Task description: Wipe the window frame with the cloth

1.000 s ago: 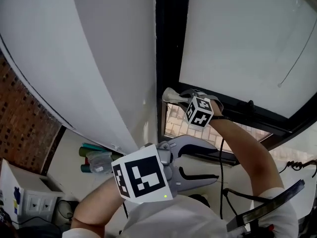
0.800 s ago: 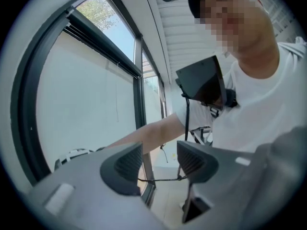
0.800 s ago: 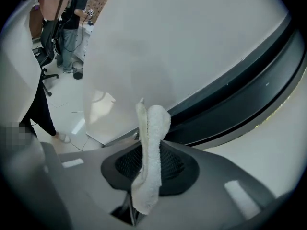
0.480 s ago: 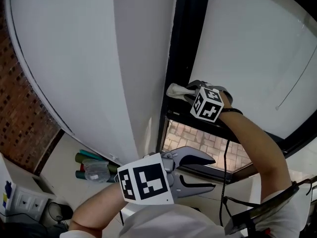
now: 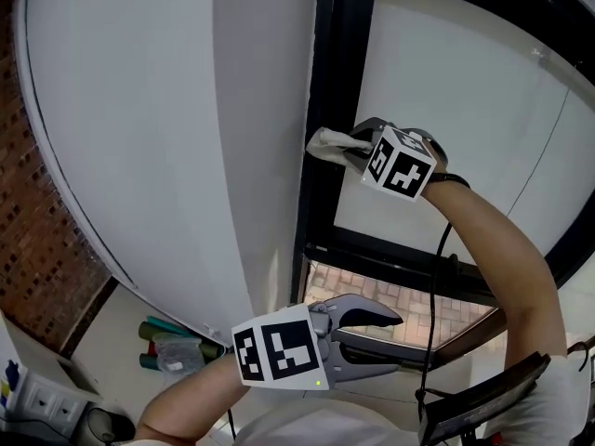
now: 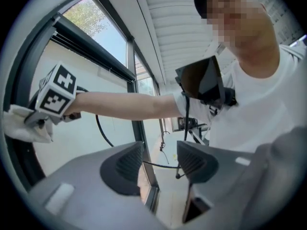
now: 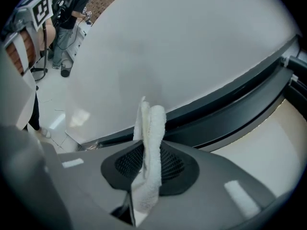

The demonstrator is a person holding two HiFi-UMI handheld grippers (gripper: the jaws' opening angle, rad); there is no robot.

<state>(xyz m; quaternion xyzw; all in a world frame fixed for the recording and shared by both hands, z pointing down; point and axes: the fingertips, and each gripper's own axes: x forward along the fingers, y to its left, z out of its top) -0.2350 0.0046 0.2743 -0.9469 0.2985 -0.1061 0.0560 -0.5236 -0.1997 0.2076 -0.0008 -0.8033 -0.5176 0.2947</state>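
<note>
A white cloth is pressed against the black vertical window frame, pinched in my right gripper, which is shut on it. In the right gripper view the cloth stands folded between the jaws, with the dark frame just beyond. My left gripper hangs low near the frame's bottom rail, open with nothing between its pads. The left gripper view also shows the cloth under the right gripper's marker cube.
A white wall panel runs left of the frame and frosted glass lies to its right. A brick wall stands far left. Green bottles lie on the floor below. A cable hangs from my right arm.
My right gripper has slid the cloth upward along the vertical frame. The left gripper stays low and open, drifting slightly down in view.
</note>
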